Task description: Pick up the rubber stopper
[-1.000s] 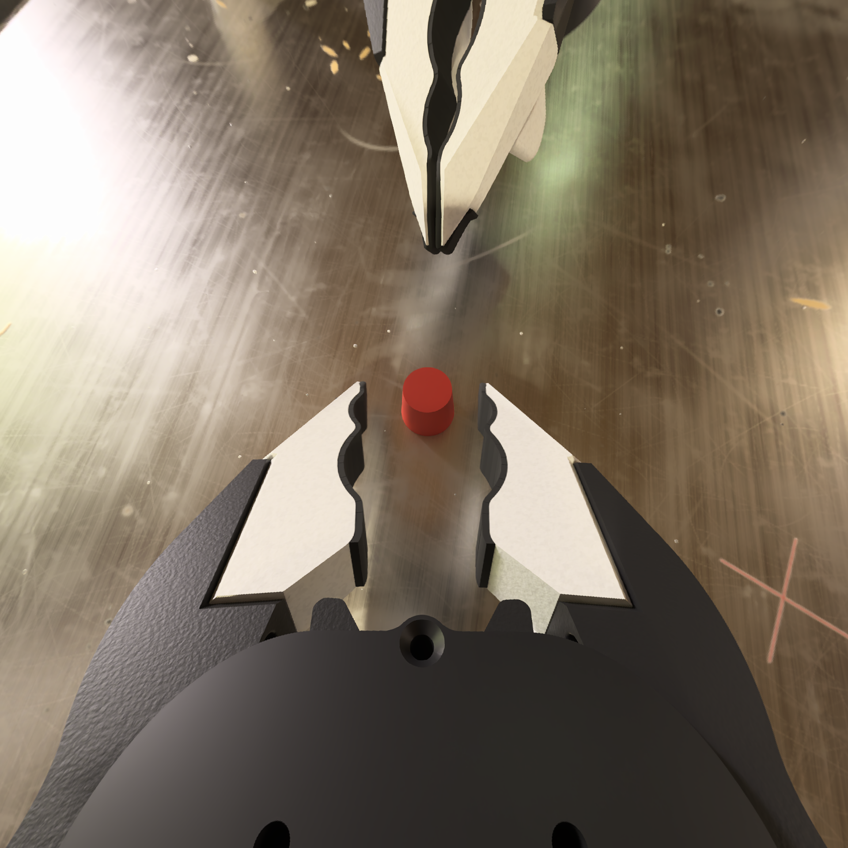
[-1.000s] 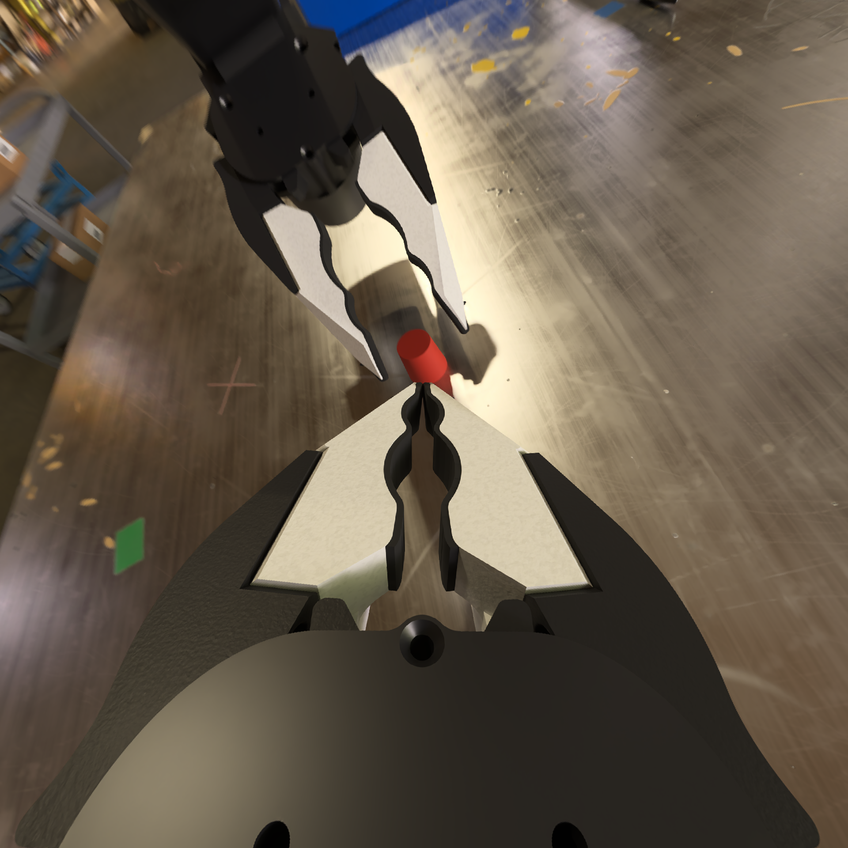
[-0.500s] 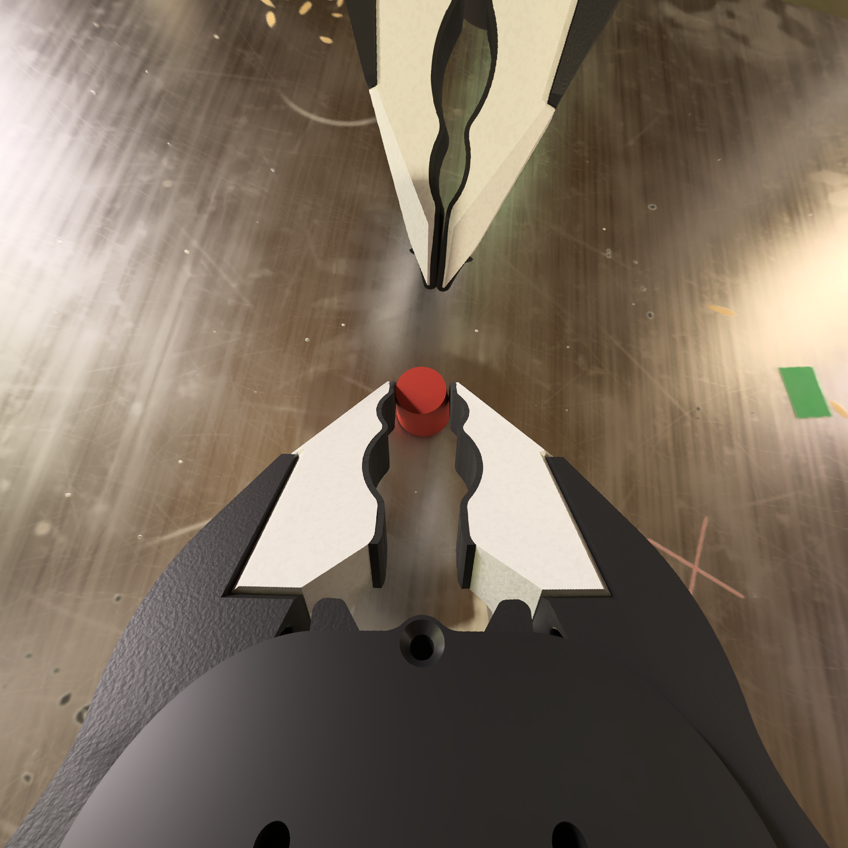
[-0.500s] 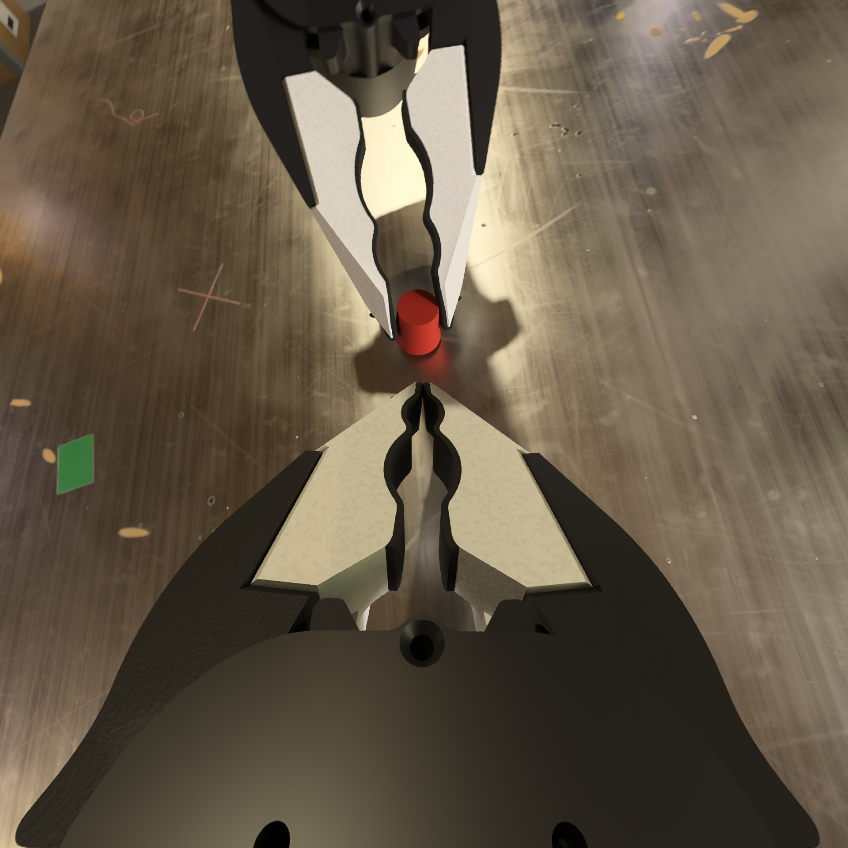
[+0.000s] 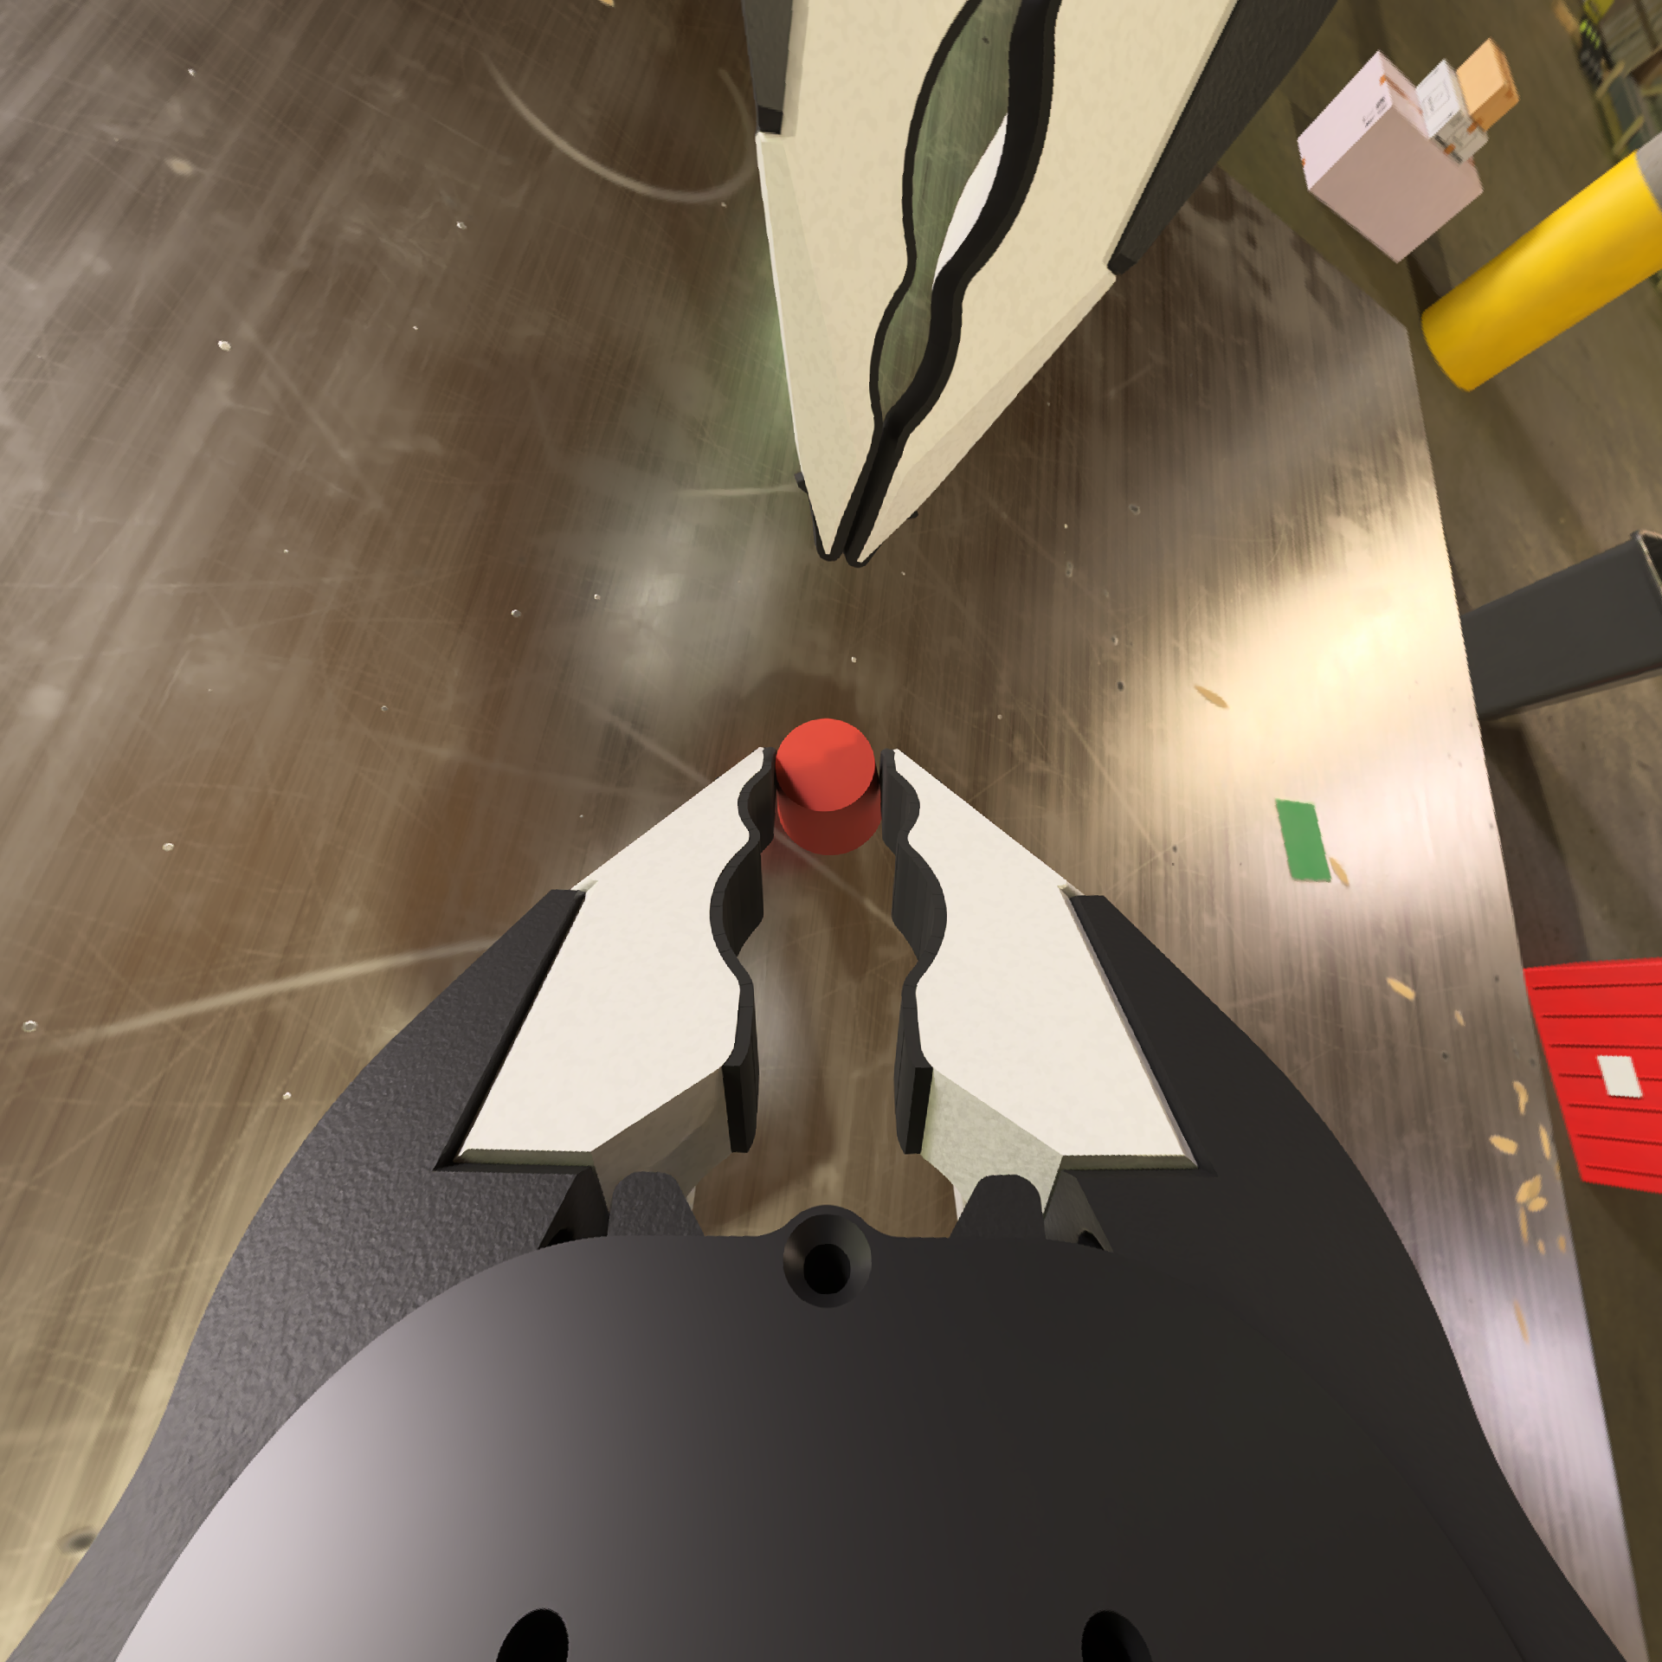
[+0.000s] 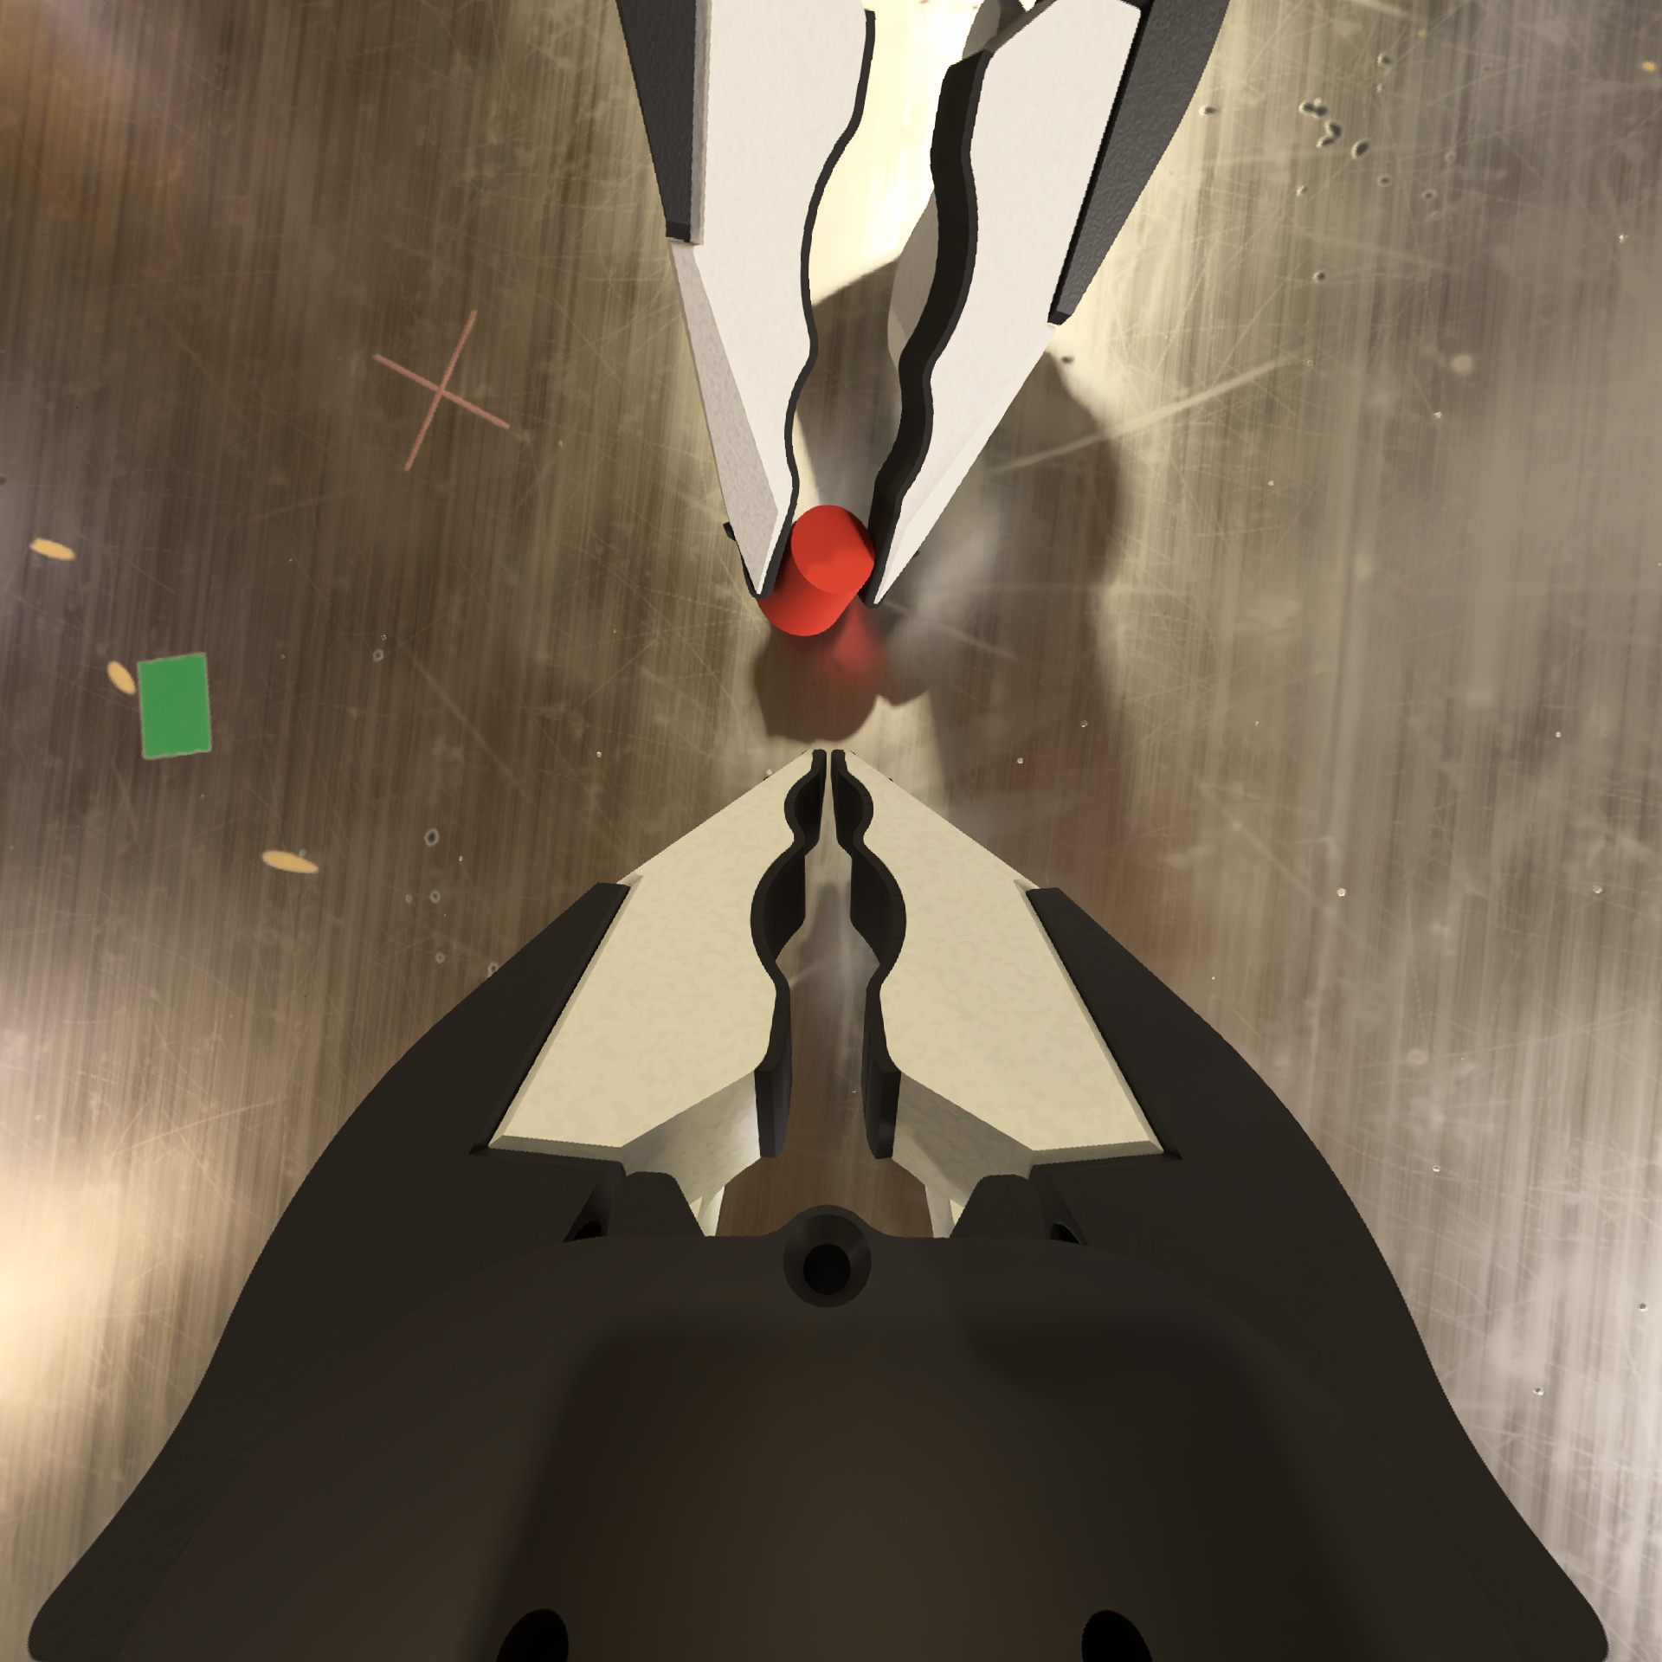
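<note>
— Where's the rubber stopper (image 5: 825, 784)?

— Pinched between my left gripper's (image 5: 825, 764) fingertips, above the scratched tabletop (image 5: 360, 540), its lower end hidden.

— And your right gripper (image 6: 827, 760)?

— Closed on nothing, facing it. Far table corners are cut off.

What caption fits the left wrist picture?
Left tongs shut on the red rubber stopper, with the right tongs shut opposite.

The rubber stopper (image 5: 825, 784) is a small red tapered plug with a flat round top. It sits pinched between the fingertips of the left gripper (image 5: 825, 764), raised off the scratched metal surface, directly ahead of the right gripper (image 6: 826, 755).
</note>
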Controlling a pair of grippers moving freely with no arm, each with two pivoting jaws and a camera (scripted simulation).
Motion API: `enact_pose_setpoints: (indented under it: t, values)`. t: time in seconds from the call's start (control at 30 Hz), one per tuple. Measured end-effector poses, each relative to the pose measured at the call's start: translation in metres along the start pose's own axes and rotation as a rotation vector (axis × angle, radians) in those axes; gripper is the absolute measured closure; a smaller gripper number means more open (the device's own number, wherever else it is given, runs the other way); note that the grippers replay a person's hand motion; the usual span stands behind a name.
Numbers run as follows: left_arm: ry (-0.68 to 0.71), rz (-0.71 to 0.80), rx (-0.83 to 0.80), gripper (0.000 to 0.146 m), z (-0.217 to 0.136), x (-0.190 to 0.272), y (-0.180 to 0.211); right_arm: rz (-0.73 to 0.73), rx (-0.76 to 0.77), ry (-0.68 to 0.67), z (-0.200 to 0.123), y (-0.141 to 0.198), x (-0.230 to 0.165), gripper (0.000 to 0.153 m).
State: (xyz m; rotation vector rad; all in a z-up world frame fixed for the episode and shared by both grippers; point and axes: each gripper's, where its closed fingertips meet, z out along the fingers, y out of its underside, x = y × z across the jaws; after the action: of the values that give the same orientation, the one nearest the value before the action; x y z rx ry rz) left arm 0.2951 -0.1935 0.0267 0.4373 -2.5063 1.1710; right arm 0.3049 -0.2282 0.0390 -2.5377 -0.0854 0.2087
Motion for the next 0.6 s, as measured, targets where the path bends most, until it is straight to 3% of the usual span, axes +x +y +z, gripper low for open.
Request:
enact_pose_setpoints:
  t: [0.43,0.6]
  values:
    - [0.022,-0.165,0.032,0.123,-0.002,-0.004,-0.004,0.012,0.083,0.015,-0.01,-0.003,0.001,0.145]
    - [0.041,-0.293,0.057,0.123,-0.004,-0.008,-0.007,-0.099,0.107,0.25,-0.017,-0.007,0.008,0.13]
